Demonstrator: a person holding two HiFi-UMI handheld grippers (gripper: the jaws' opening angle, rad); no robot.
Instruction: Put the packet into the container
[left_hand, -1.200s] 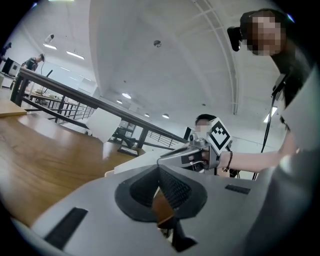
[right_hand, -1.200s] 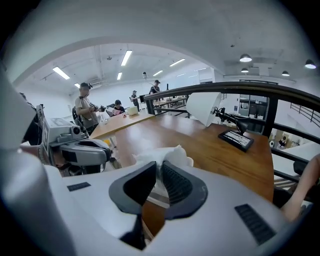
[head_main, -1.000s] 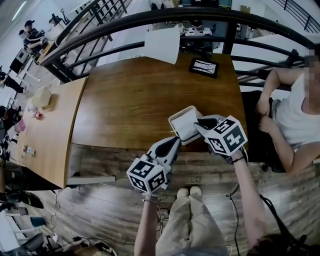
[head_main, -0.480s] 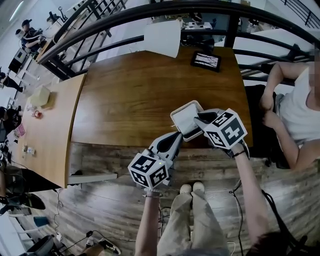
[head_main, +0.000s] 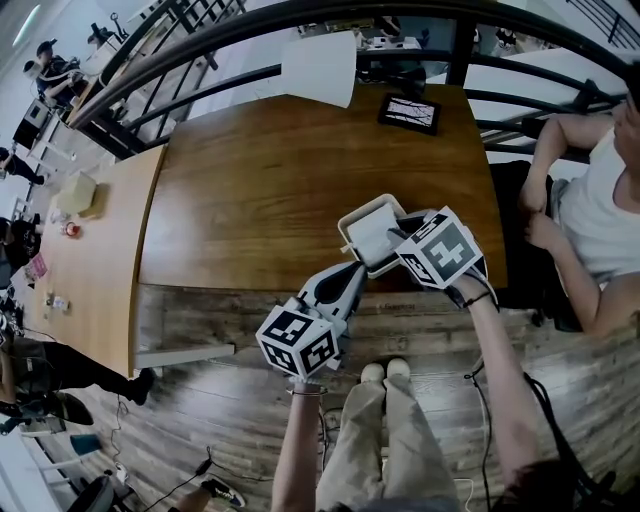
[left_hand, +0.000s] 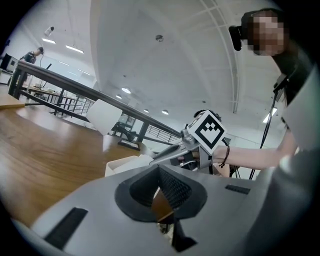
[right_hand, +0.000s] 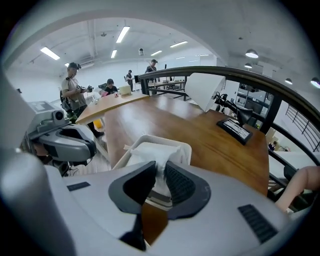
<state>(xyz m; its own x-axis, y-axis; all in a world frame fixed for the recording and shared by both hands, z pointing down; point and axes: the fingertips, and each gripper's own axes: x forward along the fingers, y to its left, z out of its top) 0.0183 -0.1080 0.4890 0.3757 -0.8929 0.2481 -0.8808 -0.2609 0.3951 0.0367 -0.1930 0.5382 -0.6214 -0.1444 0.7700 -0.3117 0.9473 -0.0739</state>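
A white container (head_main: 352, 222) sits on the brown wooden table (head_main: 260, 190), close to its near edge. My right gripper (head_main: 393, 238) reaches over the container from the right. In the right gripper view the right gripper (right_hand: 159, 172) is shut on one end of a white packet (right_hand: 150, 151), and the rest of the packet hangs over the container (right_hand: 186, 149). My left gripper (head_main: 356, 272) hovers just off the table's near edge, below and left of the container. In its own view the left gripper (left_hand: 159, 171) has its fingertips together with nothing between them.
A black tablet (head_main: 408, 112) and a white sheet (head_main: 320, 68) lie at the table's far side, under a dark railing (head_main: 200, 45). A person (head_main: 590, 220) sits at the right end. A paler table (head_main: 90, 250) adjoins on the left. Wooden floor lies below.
The right gripper with the packet has edged a little left over the container, and its marker cube has turned slightly. The left gripper has hardly moved.
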